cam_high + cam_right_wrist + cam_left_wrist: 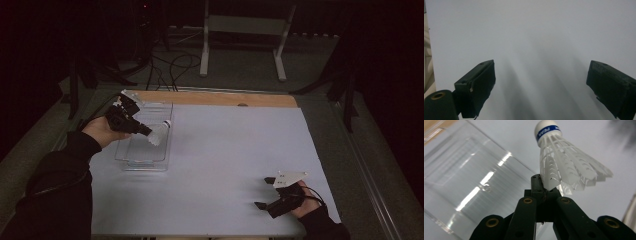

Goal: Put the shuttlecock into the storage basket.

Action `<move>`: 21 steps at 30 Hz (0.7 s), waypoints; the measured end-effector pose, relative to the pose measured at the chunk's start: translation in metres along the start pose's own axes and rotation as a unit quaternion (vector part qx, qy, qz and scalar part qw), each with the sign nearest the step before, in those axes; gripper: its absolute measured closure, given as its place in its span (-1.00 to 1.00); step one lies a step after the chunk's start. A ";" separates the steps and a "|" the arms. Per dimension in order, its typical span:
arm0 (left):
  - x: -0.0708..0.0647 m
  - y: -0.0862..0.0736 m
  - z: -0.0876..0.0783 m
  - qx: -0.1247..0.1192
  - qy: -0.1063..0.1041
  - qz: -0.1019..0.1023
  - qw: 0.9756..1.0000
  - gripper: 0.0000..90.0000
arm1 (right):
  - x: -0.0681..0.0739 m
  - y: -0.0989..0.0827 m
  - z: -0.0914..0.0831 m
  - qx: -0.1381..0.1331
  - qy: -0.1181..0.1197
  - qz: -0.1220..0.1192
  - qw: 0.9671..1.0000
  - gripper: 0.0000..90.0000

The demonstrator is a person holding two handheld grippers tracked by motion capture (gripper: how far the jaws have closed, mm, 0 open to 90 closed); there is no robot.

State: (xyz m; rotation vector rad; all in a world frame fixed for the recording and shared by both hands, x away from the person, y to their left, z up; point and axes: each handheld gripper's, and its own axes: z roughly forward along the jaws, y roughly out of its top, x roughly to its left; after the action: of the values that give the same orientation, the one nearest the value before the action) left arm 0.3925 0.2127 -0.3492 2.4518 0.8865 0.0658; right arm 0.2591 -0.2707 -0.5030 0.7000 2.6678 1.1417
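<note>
Take the clear plastic tray (145, 150) at the far left of the worktop (220, 165) as the landmark. Over its middle hangs the left hand-held gripper (148, 133), held in the person's left hand (102, 131) at the tray's left wall. Its jaws are pinched fully together on the feathered skirt edge of a white shuttlecock (161, 132), seen close in the left gripper view as the shuttlecock (564, 165) rising from the closed tips of the left hand-held gripper (544, 188).

The relation that matters is the shuttlecock's axis. It runs straight on from the jaws, skirt at the tips and the blue-banded cork nose (547, 130) farthest out, pointing from the tray's middle toward its right wall and slightly away from the person. The shuttlecock looks to hang above the tray's floor, not resting on it, with the tray (471, 182) lying to the left and below in that view.

I judge that the next move is either a lowering and release into the tray or a carry out across its right wall; either way the nose leads.

Well to the right of the tray, at the near right corner of the worktop, the right hand-held gripper (265, 192) sits low with its jaws spread wide and nothing between them, as the right gripper view confirms (541, 85). The left hand is far nearer the shuttlecock.
</note>
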 end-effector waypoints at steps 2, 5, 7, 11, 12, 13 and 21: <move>-0.004 0.002 0.002 0.011 0.019 -0.005 1.000 1.00 | 0.000 0.000 0.000 0.001 0.000 0.000 1.000 -0.81; -0.006 0.005 0.004 0.033 0.041 -0.021 0.998 1.00 | 0.000 0.000 0.001 0.004 0.001 0.001 1.000 -0.81; -0.007 0.006 0.005 0.038 0.054 -0.031 0.997 1.00 | 0.001 0.000 0.001 0.004 0.003 0.000 1.000 -0.81; -0.006 0.007 0.005 0.034 0.067 -0.049 0.996 1.00 | 0.000 0.000 0.001 0.004 0.003 0.001 1.000 -0.81; -0.006 0.007 0.006 0.033 0.072 -0.055 0.995 1.00 | 0.000 0.000 0.001 0.004 0.003 0.002 1.000 -0.81; -0.006 0.007 0.006 0.032 0.078 -0.057 0.995 1.00 | 0.000 0.000 0.001 0.004 0.003 0.001 1.000 -0.81; -0.003 0.009 0.013 0.025 0.089 -0.085 0.992 1.00 | 0.001 0.000 0.000 0.000 0.003 0.000 1.000 -0.81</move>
State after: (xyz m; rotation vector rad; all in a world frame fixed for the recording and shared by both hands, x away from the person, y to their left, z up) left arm 0.3982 0.1986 -0.3558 2.4346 1.1841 0.2067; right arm 0.2585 -0.2702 -0.5027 0.6978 2.6726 1.1461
